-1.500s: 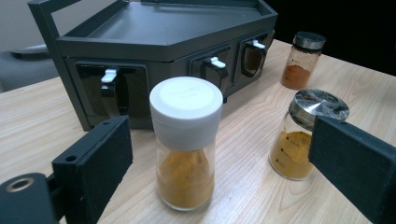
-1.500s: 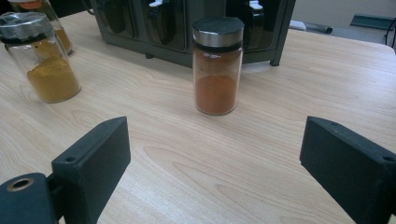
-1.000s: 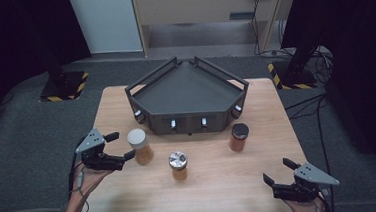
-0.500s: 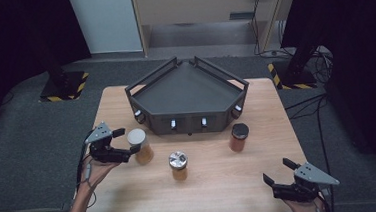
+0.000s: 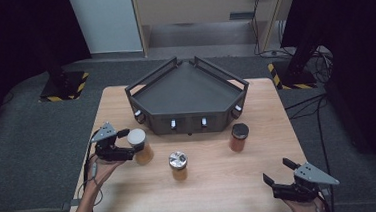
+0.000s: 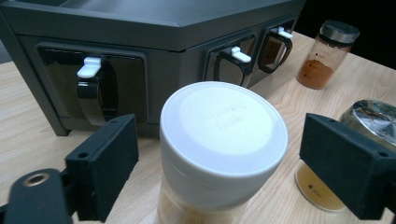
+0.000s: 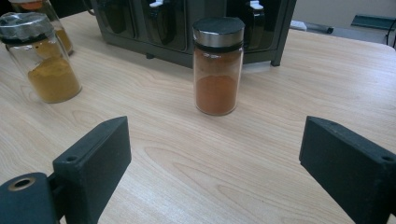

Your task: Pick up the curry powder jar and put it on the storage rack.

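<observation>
White-lidded spice jar (image 6: 223,140) stands upright between the spread pads of the left gripper (image 5: 124,143), just closing, seemingly not yet touched; rack (image 5: 187,93) at 12 o'clock. Right gripper (image 5: 280,171) held open, well apart.

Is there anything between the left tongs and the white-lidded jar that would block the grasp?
Nothing visible does. The white-lidded jar already stands between the two jaws of the left tongs, which have just been closing, with a small gap on each side. The silver-lidded jar stands apart, to its right.
</observation>
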The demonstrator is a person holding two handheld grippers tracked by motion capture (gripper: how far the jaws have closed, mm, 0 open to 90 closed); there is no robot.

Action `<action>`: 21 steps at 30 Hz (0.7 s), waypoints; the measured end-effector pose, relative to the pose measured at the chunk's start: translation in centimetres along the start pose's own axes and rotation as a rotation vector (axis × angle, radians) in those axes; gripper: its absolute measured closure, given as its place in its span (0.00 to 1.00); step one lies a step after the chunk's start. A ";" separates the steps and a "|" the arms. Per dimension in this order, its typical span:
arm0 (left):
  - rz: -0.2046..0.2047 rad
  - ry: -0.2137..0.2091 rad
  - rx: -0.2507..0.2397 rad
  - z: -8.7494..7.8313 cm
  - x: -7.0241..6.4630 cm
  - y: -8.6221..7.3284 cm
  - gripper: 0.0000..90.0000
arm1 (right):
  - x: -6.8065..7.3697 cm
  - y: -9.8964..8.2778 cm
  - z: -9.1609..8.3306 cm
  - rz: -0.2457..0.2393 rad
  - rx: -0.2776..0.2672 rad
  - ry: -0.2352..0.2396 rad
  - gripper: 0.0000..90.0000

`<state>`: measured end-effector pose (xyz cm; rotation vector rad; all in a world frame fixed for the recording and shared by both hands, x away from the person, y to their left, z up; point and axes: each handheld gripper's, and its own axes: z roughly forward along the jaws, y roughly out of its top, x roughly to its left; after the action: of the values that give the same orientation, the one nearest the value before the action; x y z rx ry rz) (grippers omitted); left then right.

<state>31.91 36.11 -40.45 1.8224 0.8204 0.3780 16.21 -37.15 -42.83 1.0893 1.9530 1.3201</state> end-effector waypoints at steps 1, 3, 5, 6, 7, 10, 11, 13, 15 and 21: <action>0.008 0.002 0.001 0.1 0.0 0.0 0.14 | 0.0 0.0 0.0 0.000 0.000 0.000 0.10; 0.015 0.009 -0.005 0.2 -0.2 -0.3 0.16 | 0.0 0.0 0.0 0.000 0.000 0.000 0.10; 0.012 0.007 -0.010 0.3 -0.1 -0.4 0.19 | 0.0 0.0 0.0 0.000 0.000 0.000 0.10; 0.009 0.013 -0.018 0.4 -0.1 -0.8 0.19 | 0.0 0.0 0.0 0.000 0.000 0.000 0.10; 0.008 0.013 -0.022 0.5 -0.1 -0.9 0.20 | 0.0 0.0 0.0 -0.001 0.002 0.001 0.10; 0.015 0.016 -0.032 0.7 -0.1 -1.4 0.24 | 0.0 0.0 0.0 -0.001 0.002 0.001 0.10; 0.015 0.016 -0.032 0.7 -0.1 -1.4 0.26 | 0.0 0.0 0.0 -0.001 0.002 0.001 0.10; 0.012 0.003 -0.062 0.8 0.1 -2.0 0.30 | 0.0 0.0 0.0 -0.001 0.000 0.001 0.10; 0.014 0.001 -0.077 0.9 0.0 -2.4 0.33 | 0.0 0.0 0.0 0.000 0.002 0.000 0.10; 0.006 0.014 -0.108 1.0 -0.2 -3.1 0.34 | 0.0 0.0 0.0 -0.001 0.000 0.002 0.10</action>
<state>31.21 35.96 -43.66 1.7237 0.7891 0.4316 16.21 -37.18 -42.81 1.0874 1.9549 1.3203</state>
